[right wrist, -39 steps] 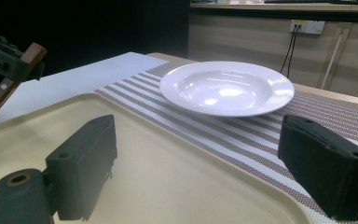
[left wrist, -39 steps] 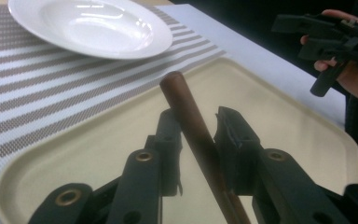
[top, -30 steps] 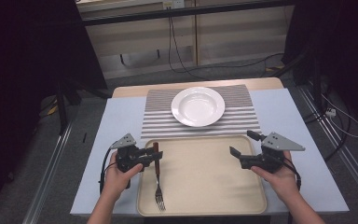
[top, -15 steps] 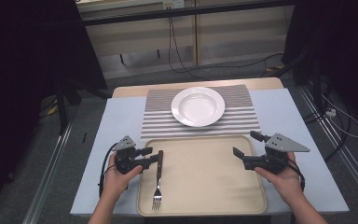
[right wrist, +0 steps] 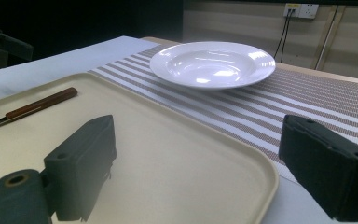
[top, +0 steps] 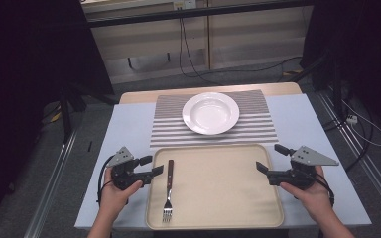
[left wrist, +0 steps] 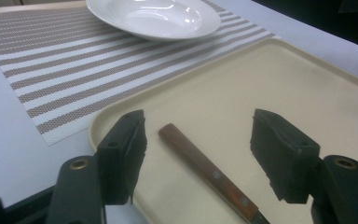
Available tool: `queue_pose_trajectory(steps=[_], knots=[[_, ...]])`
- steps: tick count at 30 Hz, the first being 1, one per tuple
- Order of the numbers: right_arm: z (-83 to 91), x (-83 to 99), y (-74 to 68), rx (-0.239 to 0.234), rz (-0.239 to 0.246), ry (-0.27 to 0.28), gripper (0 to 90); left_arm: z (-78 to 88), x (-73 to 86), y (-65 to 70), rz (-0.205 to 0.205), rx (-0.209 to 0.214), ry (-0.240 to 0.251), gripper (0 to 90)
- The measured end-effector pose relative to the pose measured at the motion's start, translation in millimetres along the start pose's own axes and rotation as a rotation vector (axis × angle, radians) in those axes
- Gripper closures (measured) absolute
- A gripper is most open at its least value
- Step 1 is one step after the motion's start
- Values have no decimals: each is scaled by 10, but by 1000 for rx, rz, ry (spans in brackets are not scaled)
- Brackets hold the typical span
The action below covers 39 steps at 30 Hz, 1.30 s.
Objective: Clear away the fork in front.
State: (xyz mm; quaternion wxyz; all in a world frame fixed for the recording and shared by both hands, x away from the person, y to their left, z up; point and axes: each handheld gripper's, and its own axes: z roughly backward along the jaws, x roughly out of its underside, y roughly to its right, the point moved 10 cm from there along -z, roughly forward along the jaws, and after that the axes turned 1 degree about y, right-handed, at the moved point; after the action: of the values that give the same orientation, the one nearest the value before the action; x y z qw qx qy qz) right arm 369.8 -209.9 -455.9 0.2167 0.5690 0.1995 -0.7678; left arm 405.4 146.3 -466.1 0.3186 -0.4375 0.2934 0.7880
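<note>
**A fork on the tray, with a gripper on each side**

A fork (top: 168,191) lies flat on the left part of a tan tray (top: 218,218). Its brown wooden handle (left wrist: 205,172) points toward the far side of the table, and its metal prongs point back toward the person.

The left gripper (top: 149,166) sits at the left edge of the tray, just beside the fork's handle. Its two black jaws are wide apart and hold nothing. In the left gripper view, the handle lies on the tray between the jaws, closer to the left one, and neither jaw touches it.

The right gripper (top: 270,157) is at the right edge of the tray, well apart from the fork. Its jaws are spread wide too, with nothing between them. In the right gripper view, the fork's handle shows far off on the tray's other side.

Past the tray lies a striped mat (top: 258,126), and a white plate (top: 211,113) sits on it. Tray and mat both rest on a pale blue table (top: 124,134).
</note>
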Motion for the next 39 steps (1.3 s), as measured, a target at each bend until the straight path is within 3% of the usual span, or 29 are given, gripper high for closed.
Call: queue_pose_trajectory(steps=[13, 39], knots=[[129, 101, 56, 10, -8, -18, 109, 216, 26, -50, -1, -28, 29, 252], [172, 110, 38, 5, 1, -26, 109, 395, 26, -100, -29, -55, 55, 144]])
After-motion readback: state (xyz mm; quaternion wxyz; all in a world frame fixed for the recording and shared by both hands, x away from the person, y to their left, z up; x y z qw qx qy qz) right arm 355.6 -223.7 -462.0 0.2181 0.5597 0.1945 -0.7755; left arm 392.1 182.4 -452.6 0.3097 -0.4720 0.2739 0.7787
